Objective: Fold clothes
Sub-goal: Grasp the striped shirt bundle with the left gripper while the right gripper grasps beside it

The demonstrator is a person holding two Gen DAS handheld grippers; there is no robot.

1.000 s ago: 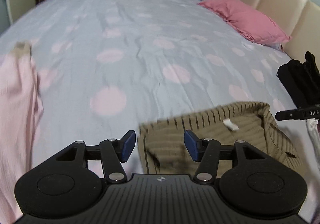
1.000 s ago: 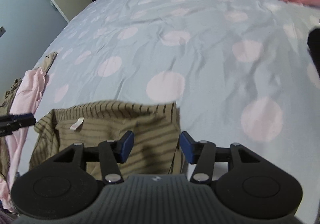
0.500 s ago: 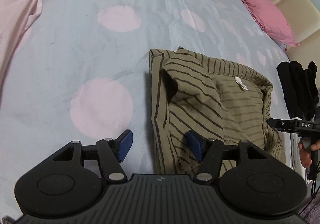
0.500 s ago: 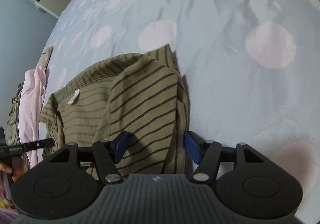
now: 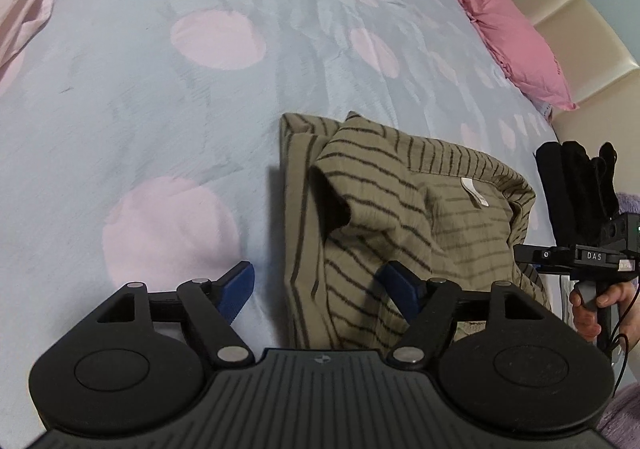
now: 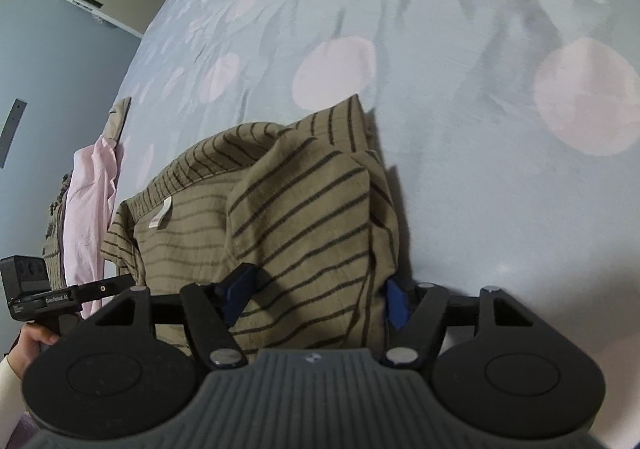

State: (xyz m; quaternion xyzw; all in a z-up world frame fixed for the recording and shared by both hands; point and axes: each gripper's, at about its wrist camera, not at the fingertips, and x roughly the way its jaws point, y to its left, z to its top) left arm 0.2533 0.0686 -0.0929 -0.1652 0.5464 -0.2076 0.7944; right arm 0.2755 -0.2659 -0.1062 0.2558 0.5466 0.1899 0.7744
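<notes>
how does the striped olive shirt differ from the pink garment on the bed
The striped olive shirt is olive-brown with dark stripes; the pink garment is plain pale pink. The shirt lies bunched directly ahead of both the left claw and the right claw; the pink garment lies off to the side, with neither claw near it. The shirt shows a white tag; none shows on the pink one. Both rest crumpled on the dotted bedspread.

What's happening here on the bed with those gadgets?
A person is folding clothes with hand-held tongs. Both the left tongs and the right tongs are open, poised over the near edge of a half-folded olive striped shirt on the spotted bedsheet. A pink garment lies alongside.
</notes>
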